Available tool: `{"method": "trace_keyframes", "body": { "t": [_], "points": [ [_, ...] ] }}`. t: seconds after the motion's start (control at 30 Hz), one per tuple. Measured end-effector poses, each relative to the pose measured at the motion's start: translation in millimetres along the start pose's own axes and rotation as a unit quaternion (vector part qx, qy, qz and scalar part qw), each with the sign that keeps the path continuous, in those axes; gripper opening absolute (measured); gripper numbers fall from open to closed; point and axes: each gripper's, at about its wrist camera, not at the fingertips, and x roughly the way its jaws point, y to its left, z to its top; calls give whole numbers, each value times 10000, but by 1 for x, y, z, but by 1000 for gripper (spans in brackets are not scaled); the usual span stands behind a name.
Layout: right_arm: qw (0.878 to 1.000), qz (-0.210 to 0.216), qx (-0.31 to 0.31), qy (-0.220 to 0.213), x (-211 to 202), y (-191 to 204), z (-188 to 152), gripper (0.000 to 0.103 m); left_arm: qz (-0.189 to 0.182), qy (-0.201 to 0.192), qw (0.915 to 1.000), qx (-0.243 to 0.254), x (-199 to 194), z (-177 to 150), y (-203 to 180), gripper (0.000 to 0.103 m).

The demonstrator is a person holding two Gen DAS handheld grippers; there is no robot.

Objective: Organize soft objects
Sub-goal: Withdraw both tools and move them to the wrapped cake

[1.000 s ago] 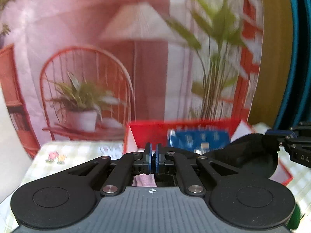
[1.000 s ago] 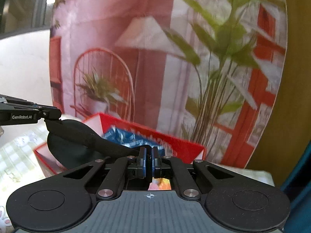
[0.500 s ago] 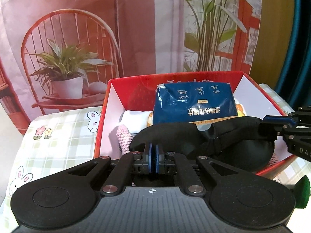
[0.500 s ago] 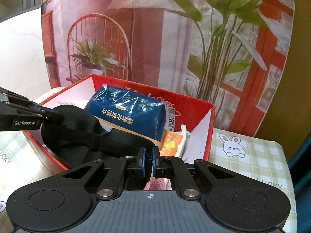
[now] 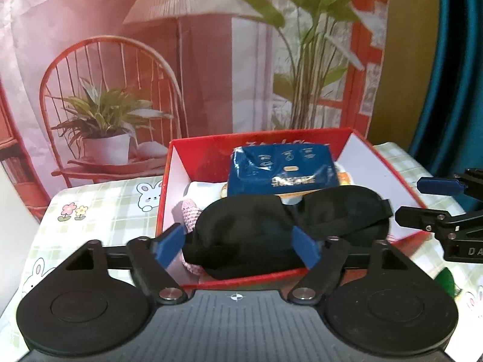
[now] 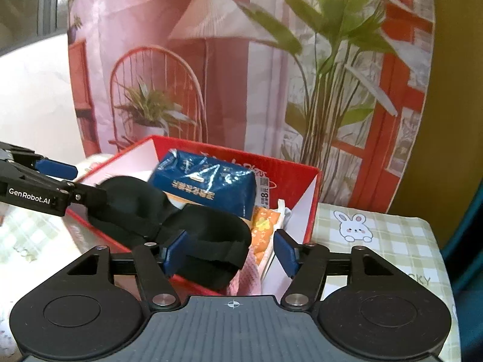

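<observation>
Jaws of left gripper [image 5: 238,249] and right gripper [image 6: 232,253] opening, pads off black eye mask [image 5: 271,229]; mask lies in red box [image 5: 383,163] atop blue tissue pack [image 5: 283,169], pink knit; remaining items unclear

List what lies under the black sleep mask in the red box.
Under the black sleep mask, inside the red box, show a blue tissue pack, a pink knitted item and an orange packet. Whatever lies directly beneath the mask is covered.
</observation>
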Motion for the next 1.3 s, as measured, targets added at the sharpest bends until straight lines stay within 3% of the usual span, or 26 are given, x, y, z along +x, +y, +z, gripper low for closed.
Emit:
{"method": "trace_keyframes", "body": {
  "t": [0.33,0.63,0.87,1.03,1.13,1.3],
  "points": [
    [9993,235,188,-242,-60,0,-51,60,-592,81,9982,-68,-20,-48,-26,88],
    [9981,395,51,460,-48,19,-116,67,-1111,633,9916,-171,6,-87,-48,87],
    [9943,619,-59,863,-24,31,-138,83,-1637,963,9798,-627,32,-96,-53,87],
    [9912,751,-77,1090,-6,33,-141,83,-1833,1034,9748,-736,51,-101,-59,85],
    [9894,876,-156,1145,0,38,-141,74,-1911,1089,9738,-576,56,-110,-62,74],
    [9869,1023,-454,1165,4,55,-137,69,-1862,1099,9733,-775,52,-120,-49,71]
  ]
}}
